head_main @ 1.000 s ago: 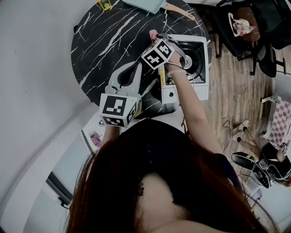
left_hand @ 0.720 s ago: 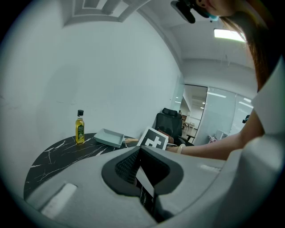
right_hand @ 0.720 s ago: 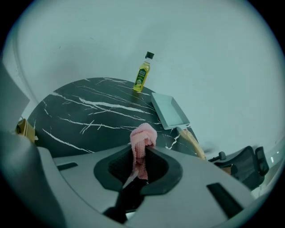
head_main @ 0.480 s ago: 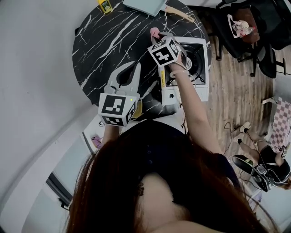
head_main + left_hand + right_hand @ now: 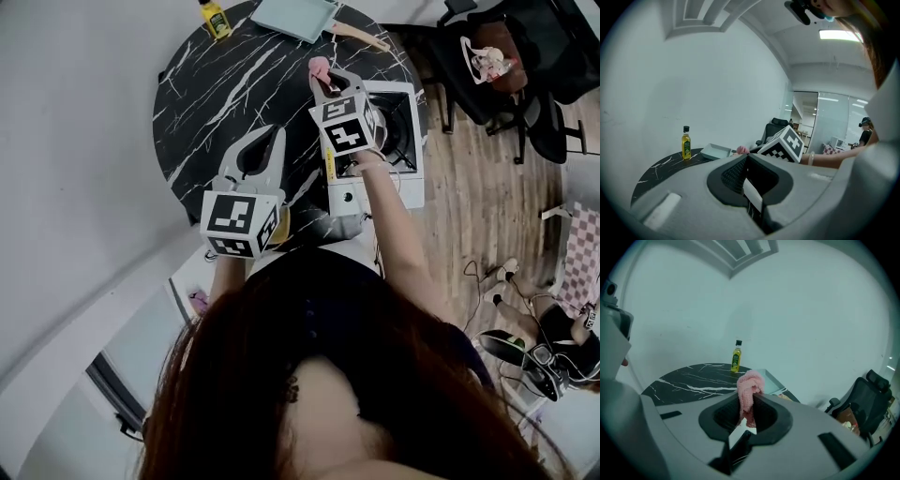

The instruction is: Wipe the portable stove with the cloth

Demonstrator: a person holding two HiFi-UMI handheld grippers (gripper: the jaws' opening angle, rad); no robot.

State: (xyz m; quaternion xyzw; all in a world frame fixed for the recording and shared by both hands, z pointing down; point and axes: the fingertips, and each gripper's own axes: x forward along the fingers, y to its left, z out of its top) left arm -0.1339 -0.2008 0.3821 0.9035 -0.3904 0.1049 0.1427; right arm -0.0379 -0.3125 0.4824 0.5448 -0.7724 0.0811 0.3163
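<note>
The white portable stove [image 5: 409, 180] sits on the right side of the black marble table [image 5: 216, 94]. My right gripper [image 5: 326, 79] is over the stove's far left corner and is shut on a pink cloth [image 5: 318, 66]. In the right gripper view the bunched cloth [image 5: 750, 382] sticks up from the pinched jaws of the right gripper [image 5: 751, 398]. I cannot tell whether the cloth touches the stove. My left gripper [image 5: 265, 134] hovers over the table to the left of the stove. Its jaws are together, with nothing between them, in the left gripper view [image 5: 746, 157].
At the table's far edge stand a yellow oil bottle [image 5: 215, 17], a pale blue tray [image 5: 295, 13] and a wooden utensil [image 5: 367, 37]. Black office chairs [image 5: 502, 66] stand on the wooden floor to the right. The person's body hides the table's near edge.
The right gripper's marker cube has swung to the right, so that gripper now points more straight away from me. The cloth stays near the stove's far left corner. The left gripper has hardly moved.
</note>
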